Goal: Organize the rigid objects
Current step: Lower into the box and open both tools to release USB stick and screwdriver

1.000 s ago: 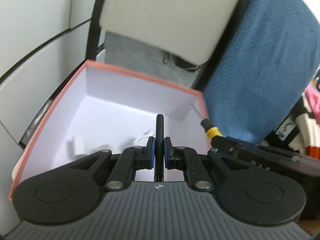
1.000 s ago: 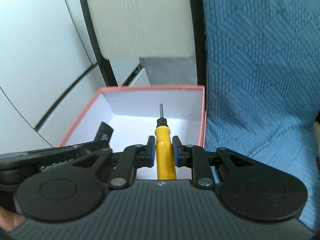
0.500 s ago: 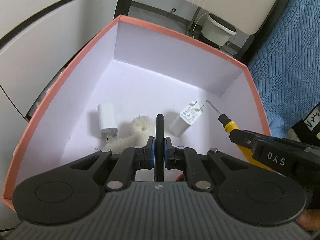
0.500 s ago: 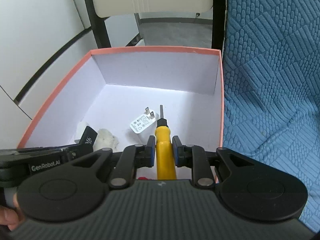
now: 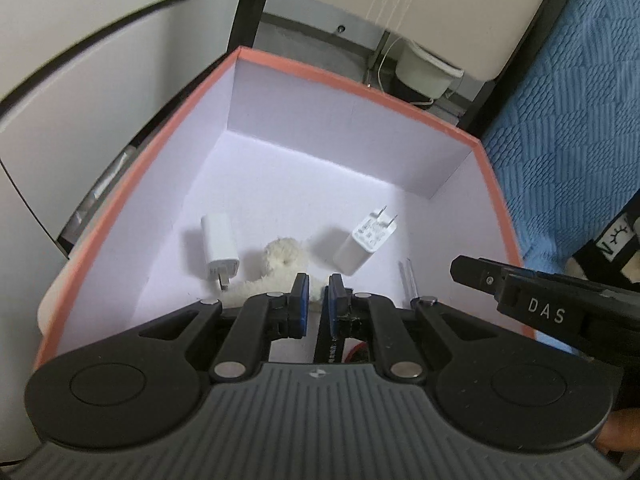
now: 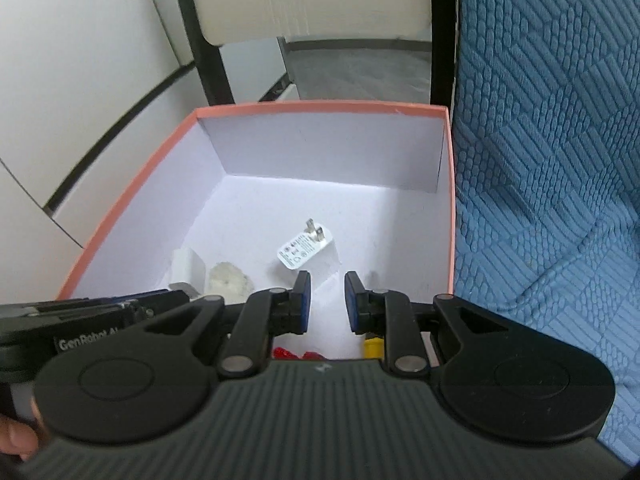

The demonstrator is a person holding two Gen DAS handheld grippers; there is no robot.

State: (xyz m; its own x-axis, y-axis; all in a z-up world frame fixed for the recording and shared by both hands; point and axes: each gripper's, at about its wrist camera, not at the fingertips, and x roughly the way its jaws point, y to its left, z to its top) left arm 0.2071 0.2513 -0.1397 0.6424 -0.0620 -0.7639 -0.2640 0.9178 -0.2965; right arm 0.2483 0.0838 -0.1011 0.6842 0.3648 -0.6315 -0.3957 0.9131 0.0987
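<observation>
Both grippers let go: left gripper [image 5: 318, 294] fingers now parted, black pen [image 5: 329, 342] dropped below them; right gripper [image 6: 326, 294] spread wide, yellow screwdriver [image 6: 373, 346] fallen into box [image 6: 320, 107].

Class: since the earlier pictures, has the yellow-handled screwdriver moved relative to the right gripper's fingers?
Yes. The yellow-handled screwdriver has dropped out of the opened right gripper, now lying low inside the pink-rimmed box.
</observation>
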